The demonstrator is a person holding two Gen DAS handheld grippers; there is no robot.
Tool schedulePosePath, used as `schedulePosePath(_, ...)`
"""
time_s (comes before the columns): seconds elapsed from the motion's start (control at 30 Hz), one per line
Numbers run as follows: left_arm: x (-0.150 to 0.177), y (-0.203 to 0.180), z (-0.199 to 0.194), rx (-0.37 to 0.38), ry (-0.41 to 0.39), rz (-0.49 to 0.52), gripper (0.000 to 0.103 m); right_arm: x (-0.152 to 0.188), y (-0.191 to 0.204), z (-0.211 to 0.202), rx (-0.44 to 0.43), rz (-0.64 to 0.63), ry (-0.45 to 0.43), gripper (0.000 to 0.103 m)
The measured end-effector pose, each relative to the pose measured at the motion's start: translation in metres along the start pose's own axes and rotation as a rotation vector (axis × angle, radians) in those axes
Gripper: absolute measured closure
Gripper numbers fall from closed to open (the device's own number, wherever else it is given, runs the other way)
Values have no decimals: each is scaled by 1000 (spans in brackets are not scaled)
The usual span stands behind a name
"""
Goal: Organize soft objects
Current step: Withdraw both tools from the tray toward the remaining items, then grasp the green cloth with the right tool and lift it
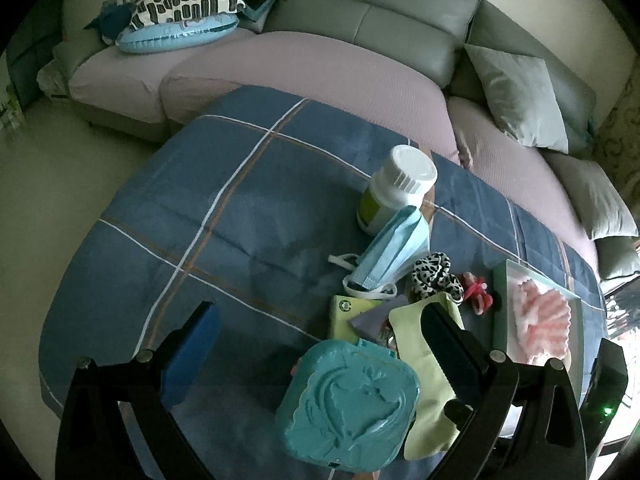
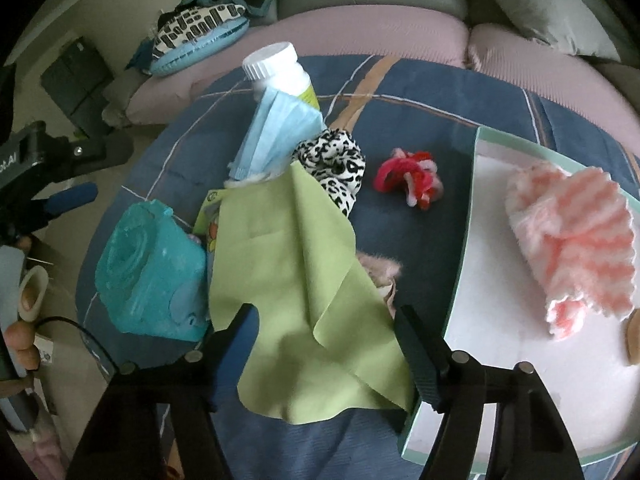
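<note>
Your right gripper (image 2: pixel 326 330), fingers spread, straddles the green cloth (image 2: pixel 292 280) to pinch it. Your left gripper (image 1: pixel 320 334) waits open, since the box (image 2: pixel 472 344) collects soft items.

We see a bench cloth (image 2: pixel 440 92) of dark blue crossed by white and tan lines. On it the cleaning cloth (image 2: pixel 296 280) is plain lime green, the face mask (image 2: pixel 276 136) pale blue with white loops, and the scrunchie (image 2: pixel 340 164) white with black leopard spots. The yarn knot (image 2: pixel 408 180) mixes red, magenta and pink. The box (image 2: pixel 496 320) is white inside with a mint-green rim, and the fuzzy cloth (image 2: pixel 572 236) in it is striped coral pink and white. The embossed case (image 1: pixel 348 404) is teal. The bottle (image 1: pixel 396 188) is white with a yellow-green label. The sofa seat (image 1: pixel 304 64) is mauve, its back grey-green.
</note>
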State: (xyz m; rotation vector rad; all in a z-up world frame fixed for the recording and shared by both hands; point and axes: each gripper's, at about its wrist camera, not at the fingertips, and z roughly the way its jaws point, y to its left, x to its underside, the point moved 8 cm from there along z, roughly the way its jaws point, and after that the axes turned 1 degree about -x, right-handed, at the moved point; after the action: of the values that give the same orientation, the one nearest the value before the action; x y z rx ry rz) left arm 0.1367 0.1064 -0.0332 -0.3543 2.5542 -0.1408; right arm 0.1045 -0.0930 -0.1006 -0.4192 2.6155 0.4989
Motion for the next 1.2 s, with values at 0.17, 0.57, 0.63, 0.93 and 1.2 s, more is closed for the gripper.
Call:
schedulePosePath(0.17,0,2,5,16,5,-12,3,-1,9,3,-5,-32,17,35)
schedulePosePath(0.57,2,12,9,37,9,-49,3,10,16,13,53,-105,61,55)
schedulePosePath(0.63,2,10,9,41,10,-47,3,9,14,9,47,-99,53,67)
schedulePosePath(0.93,3,5,5,49,11,-37,3,4,17,-6,24,-113,18,95)
schedulePosePath(1.2,3,-6,6,69,37,-23,3,-9,11,-21,-5,-76,-38,99)
